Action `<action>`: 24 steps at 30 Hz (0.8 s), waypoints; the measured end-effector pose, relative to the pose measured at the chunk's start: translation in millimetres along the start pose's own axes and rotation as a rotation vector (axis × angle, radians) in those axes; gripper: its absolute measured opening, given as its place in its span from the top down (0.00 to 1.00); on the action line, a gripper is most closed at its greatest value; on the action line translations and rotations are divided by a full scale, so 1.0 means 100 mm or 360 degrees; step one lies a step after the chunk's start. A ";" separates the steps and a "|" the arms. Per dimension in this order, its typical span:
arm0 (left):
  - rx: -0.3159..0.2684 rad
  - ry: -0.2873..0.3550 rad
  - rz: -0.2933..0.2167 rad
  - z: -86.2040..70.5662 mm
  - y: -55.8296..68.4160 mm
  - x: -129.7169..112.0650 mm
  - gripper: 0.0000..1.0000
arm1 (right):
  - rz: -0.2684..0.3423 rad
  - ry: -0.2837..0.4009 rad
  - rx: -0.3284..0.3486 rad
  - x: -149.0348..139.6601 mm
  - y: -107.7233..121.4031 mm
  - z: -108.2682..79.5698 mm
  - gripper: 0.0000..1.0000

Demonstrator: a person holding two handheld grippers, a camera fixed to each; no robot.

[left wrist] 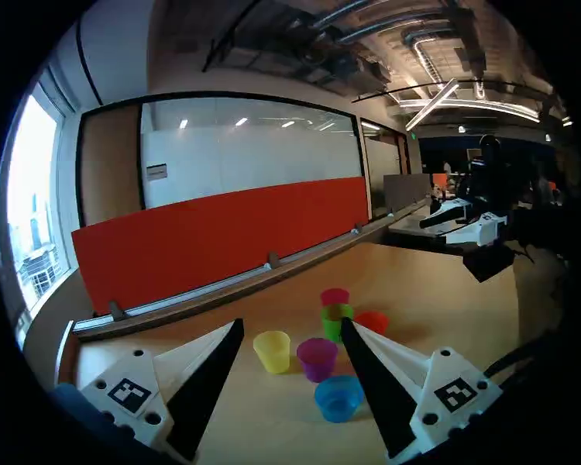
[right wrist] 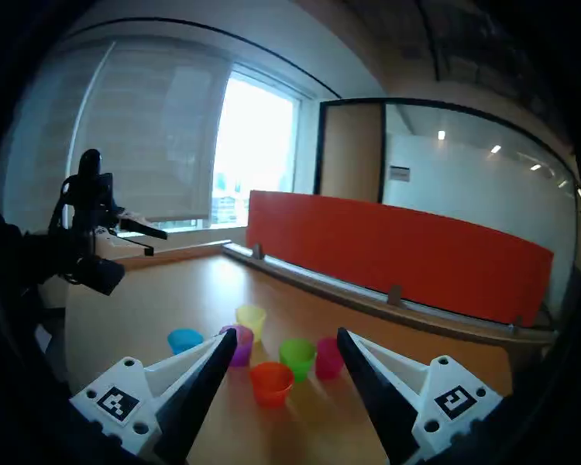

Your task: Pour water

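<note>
Both released and empty: left gripper (left wrist: 290, 324), right gripper (right wrist: 287, 333). The cups (left wrist: 317, 358) stand upright at 12 o'clock; blue cup (left wrist: 338, 397) nearest left, orange cup (right wrist: 271, 384) nearest right.

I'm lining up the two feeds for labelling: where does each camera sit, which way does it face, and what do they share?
Left gripper view: rides on the left gripper, open fingers low in frame, facing the cups and red partition; the right gripper hangs far right.
Right gripper view: rides on the right gripper, fingers open, facing the cups from another side, toward the window; the left gripper shows far left.
Shared: the six coloured cups, wooden table, red partition.
</note>
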State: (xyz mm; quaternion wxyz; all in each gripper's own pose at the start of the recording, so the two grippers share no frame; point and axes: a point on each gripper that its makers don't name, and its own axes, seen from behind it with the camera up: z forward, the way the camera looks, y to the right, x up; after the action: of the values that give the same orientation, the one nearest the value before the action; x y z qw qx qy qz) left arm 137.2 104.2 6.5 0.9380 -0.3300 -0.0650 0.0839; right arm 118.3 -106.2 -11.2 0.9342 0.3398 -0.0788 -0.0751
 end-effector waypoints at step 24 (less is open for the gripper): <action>-0.0328 -0.0359 0.0035 0.17 0.31 -0.57 0.07 | -0.0098 -0.0215 0.0248 -0.11 -0.19 0.20 0.00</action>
State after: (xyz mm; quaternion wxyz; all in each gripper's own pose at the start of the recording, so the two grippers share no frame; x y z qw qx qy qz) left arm 75.0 126.7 -3.8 0.8849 -0.4137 -0.1746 0.1234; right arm 101.7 -131.0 -9.7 0.8948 0.4077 -0.1369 -0.1201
